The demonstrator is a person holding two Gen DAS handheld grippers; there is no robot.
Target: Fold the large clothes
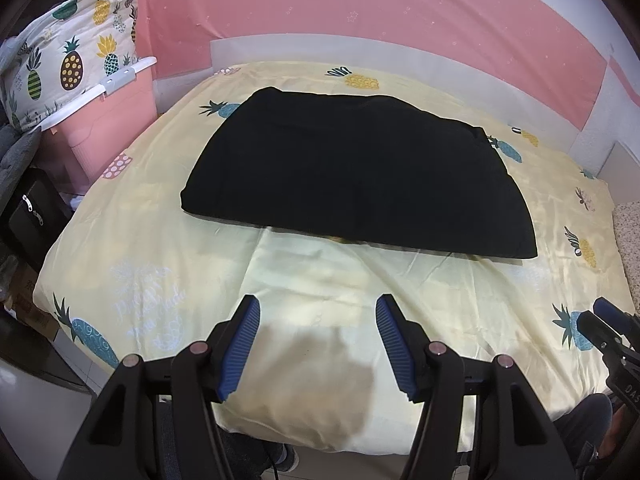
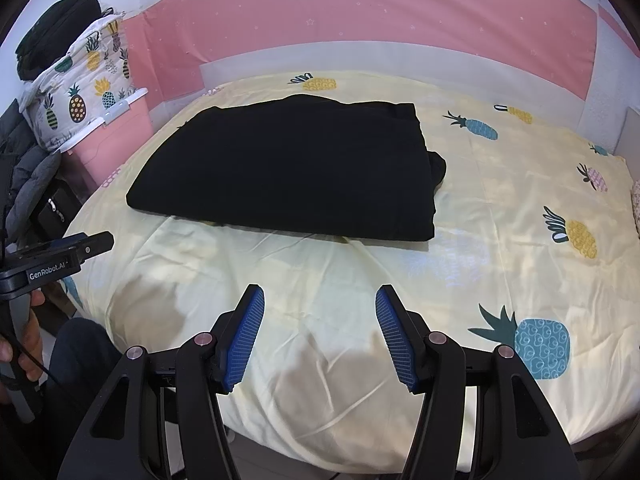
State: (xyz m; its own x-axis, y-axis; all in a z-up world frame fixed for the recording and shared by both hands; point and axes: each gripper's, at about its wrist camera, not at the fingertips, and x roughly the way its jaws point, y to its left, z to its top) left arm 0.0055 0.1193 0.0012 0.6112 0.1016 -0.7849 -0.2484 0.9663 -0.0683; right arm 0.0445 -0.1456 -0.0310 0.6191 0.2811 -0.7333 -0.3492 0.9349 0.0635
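Observation:
A black garment (image 1: 356, 172) lies folded into a flat, roughly rectangular stack in the middle of the bed; the right wrist view shows the black garment (image 2: 288, 172) with a small bulge at its right edge. My left gripper (image 1: 318, 312) hovers open over the near part of the bed, well short of the garment, with nothing between its blue pads. My right gripper (image 2: 320, 300) is likewise open and empty above the near sheet. Each gripper shows in the other's view: the right one (image 1: 608, 328) at the right edge, the left one (image 2: 60, 256) at the left edge, held by a hand (image 2: 24, 340).
The bed has a pale yellow sheet (image 1: 160, 240) with pineapple prints. A pink storage box (image 1: 108, 120) with a pineapple-print bundle (image 1: 72, 52) on top stands at the left. Dark bags and a grey jacket (image 2: 28, 184) sit beside it. A pink wall (image 1: 360, 8) runs behind.

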